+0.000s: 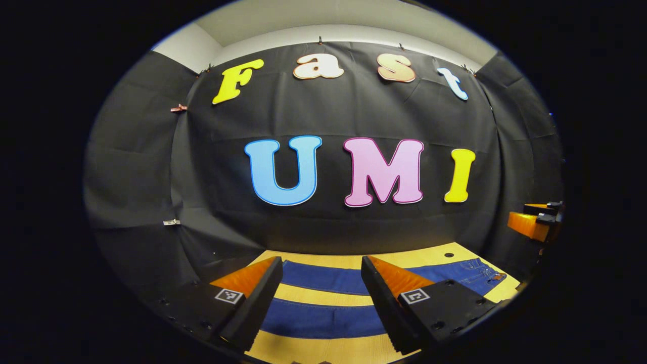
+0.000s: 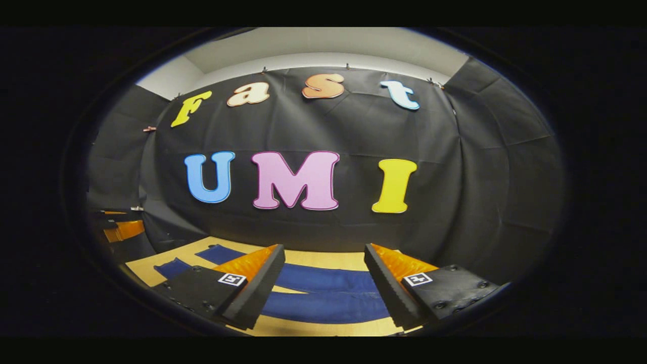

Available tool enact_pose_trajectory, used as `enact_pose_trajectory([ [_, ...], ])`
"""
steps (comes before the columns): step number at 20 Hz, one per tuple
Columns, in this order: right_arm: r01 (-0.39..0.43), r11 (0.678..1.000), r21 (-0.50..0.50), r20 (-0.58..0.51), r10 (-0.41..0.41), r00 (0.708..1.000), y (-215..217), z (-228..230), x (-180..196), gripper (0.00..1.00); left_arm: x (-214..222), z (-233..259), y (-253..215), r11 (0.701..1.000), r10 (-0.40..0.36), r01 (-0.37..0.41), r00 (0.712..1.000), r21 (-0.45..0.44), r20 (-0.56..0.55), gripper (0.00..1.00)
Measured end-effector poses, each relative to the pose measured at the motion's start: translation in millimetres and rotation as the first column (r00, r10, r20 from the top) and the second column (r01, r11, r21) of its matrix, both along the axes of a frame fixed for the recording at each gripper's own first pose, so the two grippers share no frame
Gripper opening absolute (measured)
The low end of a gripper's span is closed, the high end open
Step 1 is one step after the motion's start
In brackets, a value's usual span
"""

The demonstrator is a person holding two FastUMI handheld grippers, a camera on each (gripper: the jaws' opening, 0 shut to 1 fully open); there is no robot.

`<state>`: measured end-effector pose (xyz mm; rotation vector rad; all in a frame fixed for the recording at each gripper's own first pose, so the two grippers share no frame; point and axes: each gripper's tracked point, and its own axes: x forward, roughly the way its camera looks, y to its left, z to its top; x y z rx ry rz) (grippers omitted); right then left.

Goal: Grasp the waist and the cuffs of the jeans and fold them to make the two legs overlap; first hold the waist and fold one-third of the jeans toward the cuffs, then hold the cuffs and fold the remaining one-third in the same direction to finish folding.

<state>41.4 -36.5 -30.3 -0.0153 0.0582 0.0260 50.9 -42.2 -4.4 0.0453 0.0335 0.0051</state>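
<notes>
Blue jeans (image 1: 323,318) lie flat on the wooden table (image 1: 404,260), the two legs apart with a strip of bare wood between them. In the left gripper view the waist (image 1: 480,273) lies to the right. My left gripper (image 1: 321,260) hovers open above the legs, holding nothing. The right gripper (image 1: 536,222) shows at the far right edge, raised above the table. In the right gripper view my right gripper (image 2: 324,247) is open over the jeans (image 2: 323,306), holding nothing. The cuffs (image 2: 172,268) lie to the left, below the left gripper (image 2: 121,230).
The black cloth wall rises just behind the table's far edge (image 2: 323,260). A small dark hole (image 1: 449,255) marks the tabletop near the waist. Bare wood runs along the near side (image 1: 323,349) in front of the jeans.
</notes>
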Motion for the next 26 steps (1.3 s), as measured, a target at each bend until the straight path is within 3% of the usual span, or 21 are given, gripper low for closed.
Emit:
enact_pose_trajectory([
  [3, 0.033, 0.999, -0.008, 0.007, -0.033, 0.999, -8, 2, 0, 0.97, 11, -15, 13, 0.997, -0.049, 0.051, 0.998, 0.066, -0.026, 0.97],
  [5, 0.055, 0.998, -0.016, 0.006, -0.055, 0.998, -11, 1, -3, 0.97, 17, -35, 35, 0.983, -0.072, 0.081, 0.996, 0.162, -0.061, 0.98],
  [9, 0.089, 0.995, -0.042, -0.003, -0.09, 0.996, -11, -2, -15, 0.97, 26, -92, 98, 0.933, -0.081, 0.141, 0.979, 0.33, -0.19, 0.98],
  [11, 0.108, 0.992, -0.059, -0.012, -0.109, 0.994, -12, -5, -24, 0.95, 30, -121, 126, 0.891, -0.092, 0.193, 0.963, 0.41, -0.253, 0.98],
  [16, 0.163, 0.984, -0.075, -0.023, -0.165, 0.986, -13, -8, -47, 0.97, 35, -205, 194, 0.695, -0.121, 0.398, 0.886, 0.599, -0.449, 0.98],
  [20, 0.207, 0.975, -0.084, -0.058, -0.212, 0.976, -16, -16, -64, 0.95, 40, -269, 236, 0.535, -0.117, 0.565, 0.786, 0.628, -0.607, 0.98],
  [23, 0.277, 0.959, -0.056, -0.095, -0.282, 0.955, -29, -26, -77, 0.97, 51, -303, 272, 0.38, -0.078, 0.649, 0.733, 0.659, -0.676, 0.98],
  [26, 0.324, 0.941, -0.095, -0.11, -0.333, 0.937, -44, -32, -91, 0.97, 65, -333, 297, 0.289, -0.026, 0.709, 0.678, 0.643, -0.735, 0.98],
])
